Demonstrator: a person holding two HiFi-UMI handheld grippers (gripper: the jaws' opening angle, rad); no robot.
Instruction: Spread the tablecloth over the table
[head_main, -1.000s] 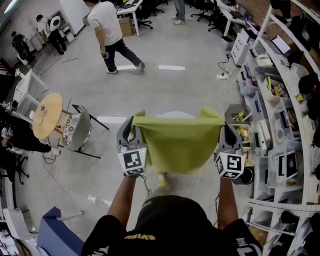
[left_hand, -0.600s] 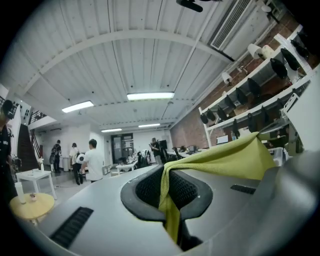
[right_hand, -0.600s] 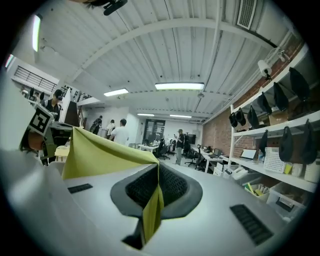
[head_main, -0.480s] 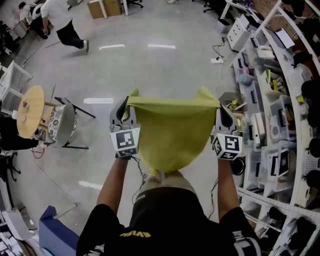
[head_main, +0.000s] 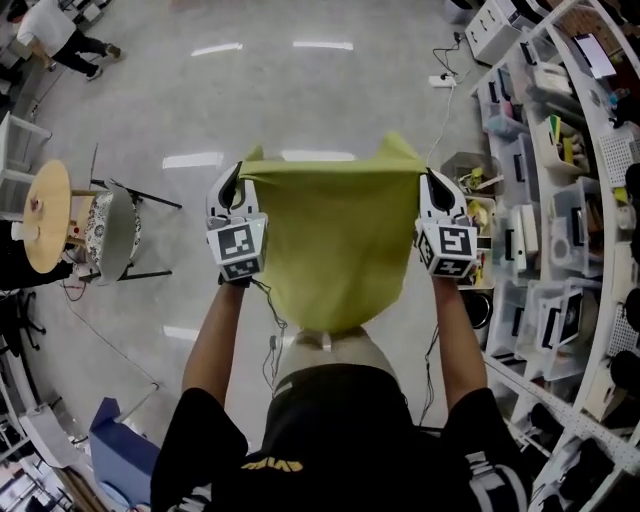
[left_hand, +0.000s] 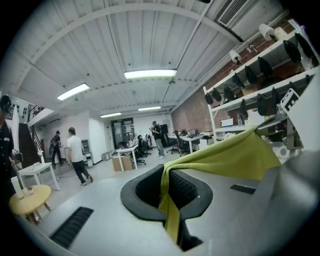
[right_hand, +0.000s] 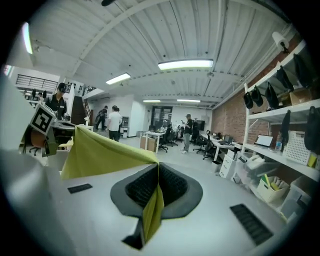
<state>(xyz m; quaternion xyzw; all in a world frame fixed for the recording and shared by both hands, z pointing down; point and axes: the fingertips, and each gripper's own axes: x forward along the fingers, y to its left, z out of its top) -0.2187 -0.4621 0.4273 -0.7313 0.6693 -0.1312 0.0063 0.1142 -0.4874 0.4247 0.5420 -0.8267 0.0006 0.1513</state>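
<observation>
A yellow-green tablecloth (head_main: 335, 240) hangs in the air in front of me, its top edge stretched between both grippers and the rest drooping towards my body. My left gripper (head_main: 232, 185) is shut on the cloth's left top corner, and in the left gripper view the fabric (left_hand: 225, 157) runs from the closed jaws (left_hand: 170, 197) off to the right. My right gripper (head_main: 432, 188) is shut on the right top corner. The right gripper view shows the cloth (right_hand: 100, 150) pinched in the jaws (right_hand: 152, 202) and stretching left. No table shows under the cloth.
Open grey floor (head_main: 330, 90) lies ahead. A round wooden side table (head_main: 45, 215) and a chair (head_main: 108, 235) stand at the left. Shelves with bins (head_main: 560, 200) line the right side. A person (head_main: 50, 30) walks at the far top left. A blue object (head_main: 120, 450) sits at lower left.
Both grippers have carried the cloth higher in the head view and a little farther apart, pulling its top edge straighter. The walking person has moved off to the top left.
</observation>
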